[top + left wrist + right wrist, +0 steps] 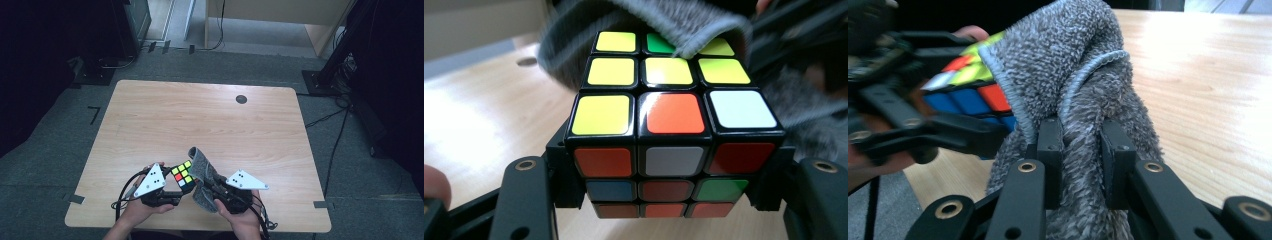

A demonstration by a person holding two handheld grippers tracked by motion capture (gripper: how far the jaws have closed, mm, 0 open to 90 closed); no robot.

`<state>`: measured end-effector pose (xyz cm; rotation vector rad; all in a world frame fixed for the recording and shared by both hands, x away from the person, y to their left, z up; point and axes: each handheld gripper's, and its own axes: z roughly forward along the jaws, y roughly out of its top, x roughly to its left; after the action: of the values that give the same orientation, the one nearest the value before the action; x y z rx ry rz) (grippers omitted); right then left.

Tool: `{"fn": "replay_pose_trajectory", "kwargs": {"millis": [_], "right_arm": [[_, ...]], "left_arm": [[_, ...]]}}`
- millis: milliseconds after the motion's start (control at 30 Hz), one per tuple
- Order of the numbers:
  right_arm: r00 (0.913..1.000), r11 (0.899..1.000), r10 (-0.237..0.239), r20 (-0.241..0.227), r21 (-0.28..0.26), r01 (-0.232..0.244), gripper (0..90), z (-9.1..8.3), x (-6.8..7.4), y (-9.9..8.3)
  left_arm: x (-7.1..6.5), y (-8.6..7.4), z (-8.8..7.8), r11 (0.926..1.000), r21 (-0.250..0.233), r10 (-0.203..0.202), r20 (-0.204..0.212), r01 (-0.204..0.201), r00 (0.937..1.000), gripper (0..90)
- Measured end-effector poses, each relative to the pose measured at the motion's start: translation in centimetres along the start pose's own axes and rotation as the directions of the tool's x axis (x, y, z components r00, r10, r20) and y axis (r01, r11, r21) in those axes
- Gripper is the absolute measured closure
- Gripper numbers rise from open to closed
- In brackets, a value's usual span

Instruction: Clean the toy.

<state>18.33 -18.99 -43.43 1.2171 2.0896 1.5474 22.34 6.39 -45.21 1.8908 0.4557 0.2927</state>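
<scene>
We've got the puzzle cube (183,177) clamped in our left tongs (172,192), held just above the near edge of the table (200,120). Our right tongs (212,192) are pinched tight on a bunched-up grey cloth (202,175), and the cloth's top flops over the cube's far edge, touching its yellow face.

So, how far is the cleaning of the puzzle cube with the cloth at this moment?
Done: the left gripper is shut on the puzzle cube, and the right gripper is shut on the grey cloth. In hand: a fold of the cloth lies over the far edge of the cube's top face, so wiping appears under way. Left: most of the top face and the other sides are uncovered and probably not yet wiped.
</scene>
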Motion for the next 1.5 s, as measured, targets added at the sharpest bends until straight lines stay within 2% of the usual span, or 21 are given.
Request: {"fn": "replay_pose_trajectory", "kwargs": {"millis": [133, 200, 300, 433, 500, 633, 767, 800, 833, 867, 900, 933, 967, 1100, 1167, 1200, 1300, 1333, 1367, 1467, 1500], "right_arm": [[0.9997, 0.999, -0.024, 0.004, -0.039, 0.025, 75.7, -0.7, 0.4, 0.6], [0.9998, 0.999, -0.021, 0.005, -0.041, 0.021, 75.7, -0.7, 0.3, 0.6], [0.9996, 0.999, 0.025, -0.013, -0.025, -0.025, 75.7, -0.4, -0.6, 0.1], [0.9996, 1.0, 0.028, -0.005, -0.003, -0.028, 75.7, 0.1, -0.6, -0.3], [0.9999, 1.0, 0.014, -0.006, -0.005, -0.014, 75.6, -0.1, -0.3, -0.1], [0.9999, 0.999, -0.009, -0.006, -0.043, 0.008, 75.6, -0.7, 0.2, 0.5], [0.9999, 0.999, 0.006, -0.009, -0.048, -0.006, 75.5, -0.7, -0.2, 0.5], [1.0, 0.999, 0.008, -0.005, -0.045, -0.008, 75.6, -0.7, -0.4, 0.4], [0.9991, 0.998, 0.033, 0.026, -0.046, -0.031, 75.5, -0.7, -0.9, 0.2], [0.9986, 0.998, 0.044, 0.03, -0.051, -0.043, 75.5, -0.6, -1.0, 0.1], [0.9978, 0.997, 0.057, 0.033, -0.052, -0.056, 75.5, -0.5, -1.1, -0.2], [0.9978, 0.997, 0.057, 0.033, -0.052, -0.056, 75.5, -0.5, -1.1, -0.2], [0.9975, 0.997, 0.067, 0.023, -0.043, -0.066, 75.5, 0.0, -1.0, -0.7], [0.9984, 0.998, 0.047, -0.034, -0.034, -0.048, 75.6, 1.0, 0.1, -1.2], [0.9982, 0.999, 0.001, -0.06, -0.034, -0.003, 75.8, 1.6, 1.3, -1.3], [0.9961, 1.0, -0.02, -0.086, -0.018, 0.018, 75.9, 2.1, 2.1, -1.6], [0.9887, 0.998, -0.058, -0.138, 0.009, 0.059, 75.8, 3.0, 3.0, -2.2], [0.9887, 0.998, -0.058, -0.138, 0.009, 0.059, 75.8, 3.0, 3.0, -2.2], [0.9916, 0.995, -0.098, -0.084, 0.007, 0.099, 75.9, 3.0, 3.3, -2.2], [0.9964, 0.997, -0.071, -0.047, -0.016, 0.07, 76.0, 2.7, 2.7, -1.9], [0.9996, 0.998, -0.024, -0.012, -0.051, 0.023, 76.0, 2.0, 1.6, -1.7]], "left_arm": [[-0.7, -0.2, 0.5, 0.9985, 0.03, 0.045, 0.041, -0.047, 0.9981, 33.8], [-1.2, 0.0, 0.6, 0.9981, 0.02, 0.057, 0.059, -0.058, 0.9967, 33.8], [-1.5, 0.5, 0.1, 0.9973, -0.023, 0.071, 0.084, -0.069, 0.9939, 33.8], [-0.9, 0.7, -0.2, 0.9986, -0.038, 0.038, 0.054, -0.036, 0.9978, 33.7], [-0.4, 0.3, -0.1, 0.9997, -0.02, 0.014, 0.029, -0.013, 0.9995, 33.8], [-0.7, -0.1, 0.3, 0.9993, 0.012, 0.036, 0.054, -0.037, 0.9979, 33.8], [-1.0, 0.3, 0.3, 0.9989, -0.006, 0.047, 0.018, -0.047, 0.9987, 33.8], [-0.8, 0.3, 0.2, 0.9992, -0.02, 0.034, 0.007, -0.034, 0.9994, 33.8], [-0.4, 0.4, -0.3, 0.9985, -0.055, -0.008, -0.028, 0.007, 0.9996, 33.8], [-0.4, 0.4, -0.3, 0.9985, -0.055, -0.008, -0.028, 0.007, 0.9996, 33.8], [0.1, 0.6, -0.8, 0.993, -0.106, -0.06, -0.068, 0.052, 0.9959, 33.8], [0.1, 0.6, -0.8, 0.993, -0.106, -0.06, -0.068, 0.052, 0.9959, 33.8], [0.4, 0.6, -1.3, 0.9798, -0.175, -0.11, -0.074, 0.096, 0.9912, 33.8], [0.4, 0.6, -1.4, 0.9712, -0.204, -0.135, -0.052, 0.122, 0.9895, 33.8], [0.3, 0.5, -1.2, 0.9698, -0.207, -0.14, -0.042, 0.129, 0.9892, 33.8], [0.4, 0.4, -1.1, 0.9647, -0.214, -0.161, -0.02, 0.153, 0.9868, 33.8], [0.2, 0.4, -1.0, 0.9684, -0.206, -0.147, -0.02, 0.14, 0.989, 33.8], [0.2, 0.4, -1.0, 0.9684, -0.206, -0.147, -0.02, 0.14, 0.989, 33.8], [0.2, 0.4, -1.1, 0.9685, -0.208, -0.145, -0.021, 0.137, 0.9892, 33.8], [0.3, 0.5, -1.2, 0.966, -0.209, -0.155, -0.002, 0.152, 0.9878, 33.8], [0.2, 0.5, -1.2, 0.9674, -0.209, -0.146, 0.001, 0.143, 0.9893, 33.8]]}}
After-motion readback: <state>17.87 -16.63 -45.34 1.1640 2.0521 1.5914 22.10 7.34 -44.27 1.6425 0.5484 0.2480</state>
